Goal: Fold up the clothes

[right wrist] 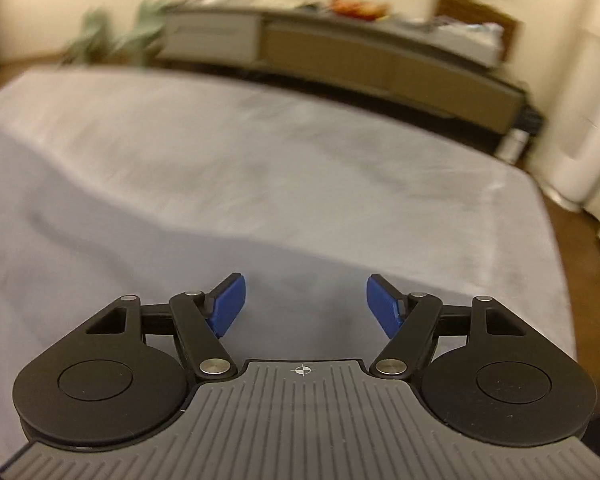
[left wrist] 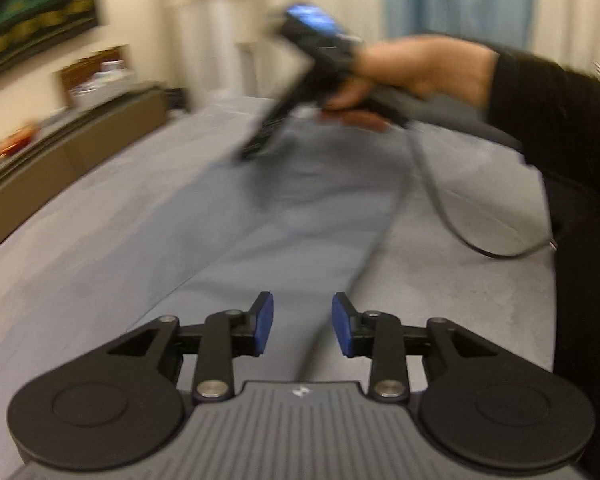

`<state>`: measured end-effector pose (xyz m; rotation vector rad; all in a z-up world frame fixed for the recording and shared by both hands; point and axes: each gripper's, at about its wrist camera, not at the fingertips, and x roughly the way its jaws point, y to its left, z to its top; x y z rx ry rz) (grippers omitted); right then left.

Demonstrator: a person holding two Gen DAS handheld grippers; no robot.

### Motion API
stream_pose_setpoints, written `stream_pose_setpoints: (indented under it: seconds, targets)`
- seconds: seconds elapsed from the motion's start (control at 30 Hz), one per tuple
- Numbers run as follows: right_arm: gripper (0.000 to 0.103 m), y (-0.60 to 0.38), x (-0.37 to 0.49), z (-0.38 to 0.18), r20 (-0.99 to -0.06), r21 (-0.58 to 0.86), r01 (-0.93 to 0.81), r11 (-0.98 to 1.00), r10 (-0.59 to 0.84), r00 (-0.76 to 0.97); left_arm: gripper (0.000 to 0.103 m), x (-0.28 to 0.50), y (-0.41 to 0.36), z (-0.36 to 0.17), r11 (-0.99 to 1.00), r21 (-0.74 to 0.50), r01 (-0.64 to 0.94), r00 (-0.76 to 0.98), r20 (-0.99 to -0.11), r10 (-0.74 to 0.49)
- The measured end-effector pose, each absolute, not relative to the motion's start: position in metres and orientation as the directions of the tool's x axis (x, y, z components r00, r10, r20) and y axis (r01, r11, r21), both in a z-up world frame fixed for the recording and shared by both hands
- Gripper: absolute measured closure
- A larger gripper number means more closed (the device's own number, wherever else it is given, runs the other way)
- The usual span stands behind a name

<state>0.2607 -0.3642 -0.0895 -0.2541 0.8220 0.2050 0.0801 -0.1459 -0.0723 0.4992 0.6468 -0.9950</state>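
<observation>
Left gripper: blue pads parted a moderate gap, nothing between them, poised low over a blue-grey garment that lies stretched out lengthwise away from the camera on a grey-covered bed. Garment type unclear under motion blur; a long dark fold or seam runs up its right side. Further along the garment, the right gripper shows in the left wrist view, tilted down with its tip at or just above the cloth; a hand in a black sleeve grips its handle, and a dark cable loops down from it onto the bed. In its own view the right gripper stands wide, pads empty, above rumpled pale blue-grey fabric that rises in a ridge to the left. Beyond the bed: a long low cabinet against a cream wall, cluttered on top, items too blurred to name; a green plant at the left end; pale curtains at the far end of the bed.
</observation>
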Motion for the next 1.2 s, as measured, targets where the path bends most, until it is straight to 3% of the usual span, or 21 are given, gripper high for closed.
stream_pose_setpoints:
  seconds: [0.1, 0.17, 0.2, 0.23, 0.3, 0.37, 0.47, 0.57, 0.6, 0.63, 0.7, 0.9, 0.97, 1.0, 1.03, 1.1, 1.17, 1.2]
  targets:
    - [0.031, -0.35, 0.274, -0.102, -0.764, -0.224, -0.363, 0.904, 0.069, 0.641, 0.068, 0.088, -0.174, -0.089, 0.42, 0.135, 0.897, 0.374, -0.738, -0.561]
    - [0.032, -0.343, 0.278, -0.098, -0.781, -0.21, -0.438, 0.874, 0.12, 0.613, 0.07, 0.098, -0.177, -0.096, 0.436, 0.087, 0.896, 0.341, -0.763, -0.549]
    - [0.037, -0.341, 0.283, -0.097, -0.794, -0.199, -0.47, 0.86, 0.14, 0.591, 0.074, 0.103, -0.179, -0.099, 0.444, 0.063, 0.894, 0.324, -0.775, -0.543]
    - [0.067, -0.338, 0.286, -0.094, -0.808, -0.183, -0.505, 0.844, 0.163, 0.566, 0.076, 0.105, -0.178, -0.101, 0.45, 0.039, 0.892, 0.311, -0.775, -0.55]
    - [0.103, -0.331, 0.292, -0.094, -0.822, -0.22, -0.535, 0.816, 0.14, 0.551, 0.083, 0.104, -0.175, -0.101, 0.452, -0.004, 0.892, 0.284, -0.772, -0.568]
    - [0.103, -0.326, 0.299, -0.095, -0.823, -0.29, -0.53, 0.797, 0.074, 0.563, 0.093, 0.104, -0.172, -0.1, 0.448, -0.058, 0.892, 0.246, -0.769, -0.59]
    - [0.103, -0.346, 0.317, -0.095, -0.79, -0.341, -0.41, 0.846, -0.021, 0.613, 0.093, 0.099, -0.175, -0.104, 0.451, -0.067, 0.89, 0.252, -0.752, -0.609]
    - [0.098, -0.36, 0.312, -0.081, -0.795, -0.223, -0.441, 0.869, 0.1, 0.599, 0.093, 0.098, -0.166, -0.098, 0.478, -0.105, 0.872, 0.263, -0.723, -0.639]
    - [0.076, -0.363, 0.305, -0.074, -0.783, -0.216, -0.448, 0.867, 0.12, 0.61, 0.092, 0.097, -0.161, -0.095, 0.485, -0.118, 0.867, 0.268, -0.71, -0.652]
    - [0.046, -0.368, 0.298, -0.068, -0.772, -0.219, -0.454, 0.864, 0.131, 0.622, 0.089, 0.096, -0.152, -0.089, 0.496, -0.119, 0.86, 0.285, -0.693, -0.662]
    - [0.031, -0.386, 0.284, -0.056, -0.738, -0.269, -0.419, 0.867, 0.094, 0.668, 0.089, 0.095, -0.133, -0.077, 0.518, -0.123, 0.846, 0.321, -0.66, -0.68]
    - [0.033, -0.431, 0.245, -0.069, -0.779, -0.299, -0.339, 0.892, -0.022, 0.627, 0.088, 0.097, -0.076, -0.069, 0.644, -0.148, 0.751, 0.419, -0.647, -0.637]
    - [0.071, -0.431, 0.245, -0.082, -0.795, -0.291, -0.319, 0.902, -0.043, 0.605, 0.088, 0.096, -0.062, -0.072, 0.687, -0.174, 0.706, 0.44, -0.653, -0.617]
    - [0.097, -0.432, 0.249, -0.089, -0.8, -0.292, -0.291, 0.911, -0.065, 0.597, 0.088, 0.096, -0.054, -0.073, 0.707, -0.187, 0.682, 0.449, -0.656, -0.606]
    - [0.102, -0.433, 0.252, -0.094, -0.789, -0.316, -0.243, 0.917, -0.112, 0.604, 0.088, 0.096, -0.047, -0.074, 0.727, -0.199, 0.657, 0.459, -0.659, -0.595]
    - [0.102, -0.432, 0.256, -0.099, -0.749, -0.365, -0.128, 0.922, -0.209, 0.628, 0.086, 0.092, -0.029, -0.075, 0.778, -0.212, 0.591, 0.497, -0.664, -0.558]
    - [0.083, -0.43, 0.252, -0.097, -0.689, -0.412, 0.016, 0.911, -0.323, 0.649, 0.075, 0.085, 0.002, -0.067, 0.834, -0.241, 0.497, 0.558, -0.647, -0.52]
    - [0.069, -0.43, 0.245, -0.092, -0.666, -0.392, 0.089, 0.915, -0.35, 0.659, 0.062, 0.079, 0.023, -0.065, 0.865, -0.26, 0.43, 0.601, -0.633, -0.489]
